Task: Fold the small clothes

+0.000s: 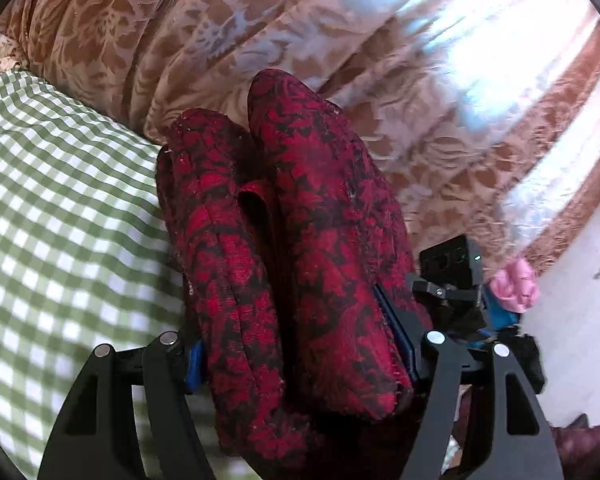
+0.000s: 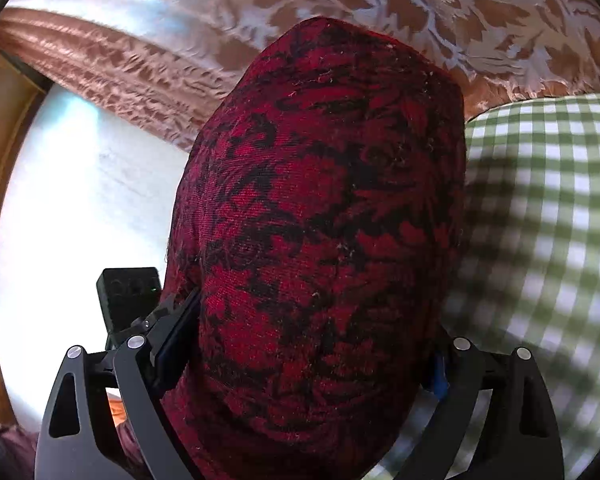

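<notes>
Red-and-black garment (image 1: 300, 240): folded bundle clamped in left hand-held gripper (image 1: 300, 352) and right hand-held gripper (image 2: 312, 356); over checked cloth (image 1: 60, 200); advice: hold layers aligned, lower evenly.

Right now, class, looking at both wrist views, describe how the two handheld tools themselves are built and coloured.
The left tool and the right tool match: matte black curved linkage arms with long slots, round silver pivot pins, and blue pads on the finger faces. In each view the other tool's boxy black camera block shows a small green light. No cables, markings or sleeves are visible.
</notes>
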{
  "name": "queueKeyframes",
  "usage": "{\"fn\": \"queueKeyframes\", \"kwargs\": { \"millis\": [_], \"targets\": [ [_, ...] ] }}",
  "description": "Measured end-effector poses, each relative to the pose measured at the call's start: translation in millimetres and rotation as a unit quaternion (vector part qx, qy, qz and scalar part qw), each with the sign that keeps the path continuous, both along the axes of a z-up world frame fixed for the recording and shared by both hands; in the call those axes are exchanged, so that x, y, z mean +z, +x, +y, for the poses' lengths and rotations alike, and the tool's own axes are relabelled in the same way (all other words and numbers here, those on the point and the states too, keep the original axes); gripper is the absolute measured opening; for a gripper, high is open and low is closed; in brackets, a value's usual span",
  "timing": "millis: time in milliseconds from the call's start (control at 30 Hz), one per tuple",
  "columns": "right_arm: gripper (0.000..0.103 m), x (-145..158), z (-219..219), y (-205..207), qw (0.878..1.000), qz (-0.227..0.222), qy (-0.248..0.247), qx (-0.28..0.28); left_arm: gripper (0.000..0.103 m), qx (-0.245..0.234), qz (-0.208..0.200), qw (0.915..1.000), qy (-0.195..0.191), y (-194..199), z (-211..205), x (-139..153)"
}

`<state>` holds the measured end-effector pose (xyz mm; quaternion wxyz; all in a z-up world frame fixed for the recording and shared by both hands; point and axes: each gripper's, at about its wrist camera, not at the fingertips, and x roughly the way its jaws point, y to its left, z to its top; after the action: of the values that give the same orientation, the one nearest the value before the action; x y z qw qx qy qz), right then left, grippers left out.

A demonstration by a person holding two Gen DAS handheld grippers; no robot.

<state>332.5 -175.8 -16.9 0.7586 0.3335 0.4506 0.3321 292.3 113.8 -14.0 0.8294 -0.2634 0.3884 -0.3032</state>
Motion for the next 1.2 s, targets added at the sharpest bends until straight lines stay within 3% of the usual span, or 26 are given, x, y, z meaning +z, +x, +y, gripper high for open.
{"fn": "queueKeyframes", "kwargs": {
  "millis": [133, 167, 267, 367, 533, 700, 800, 833, 900, 1000, 1200],
  "targets": [
    [0.092, -40, -10, 31, 0.998, 0.057, -0.034, -0.008, 0.070, 0.002, 0.054, 0.9964, 0.065, 25, -20, -38],
    [0.097, -51, -12, 34, 0.996, 0.073, -0.044, -0.009, 0.075, 0.002, 0.057, 0.9953, 0.078, 25, -25, -46],
    [0.100, -61, -18, 32, 0.996, 0.074, -0.040, -0.013, 0.083, 0.021, 0.052, 0.9951, 0.082, 22, -25, -46],
    [0.100, -44, -23, 25, 0.996, 0.066, -0.053, -0.028, 0.086, 0.046, 0.032, 0.9935, 0.099, 12, -22, -32],
    [0.100, 15, -23, 13, 0.988, -0.029, -0.123, -0.089, 0.090, 0.095, -0.004, 0.9859, 0.138, -12, -14, -13],
    [0.093, 43, 29, 17, 0.960, -0.098, -0.248, -0.083, 0.089, 0.132, 0.025, 0.9789, 0.154, -20, -13, -29],
    [0.093, 27, 59, 32, 0.933, -0.096, -0.338, -0.071, 0.089, 0.153, 0.046, 0.9751, 0.153, -22, -11, -45],
    [0.093, 17, 73, 35, 0.918, -0.099, -0.379, -0.065, 0.089, 0.157, 0.047, 0.9734, 0.160, -22, -12, -48],
    [0.094, 9, 83, 35, 0.904, -0.108, -0.409, -0.066, 0.089, 0.163, 0.040, 0.9705, 0.173, -25, -12, -48],
    [0.094, 15, 78, 26, 0.901, -0.111, -0.412, -0.076, 0.090, 0.171, 0.039, 0.9675, 0.181, -28, -13, -39],
    [0.095, 36, 61, -2, 0.912, -0.113, -0.375, -0.122, 0.095, 0.194, 0.006, 0.9561, 0.220, -50, -20, -12]
  ]
}}
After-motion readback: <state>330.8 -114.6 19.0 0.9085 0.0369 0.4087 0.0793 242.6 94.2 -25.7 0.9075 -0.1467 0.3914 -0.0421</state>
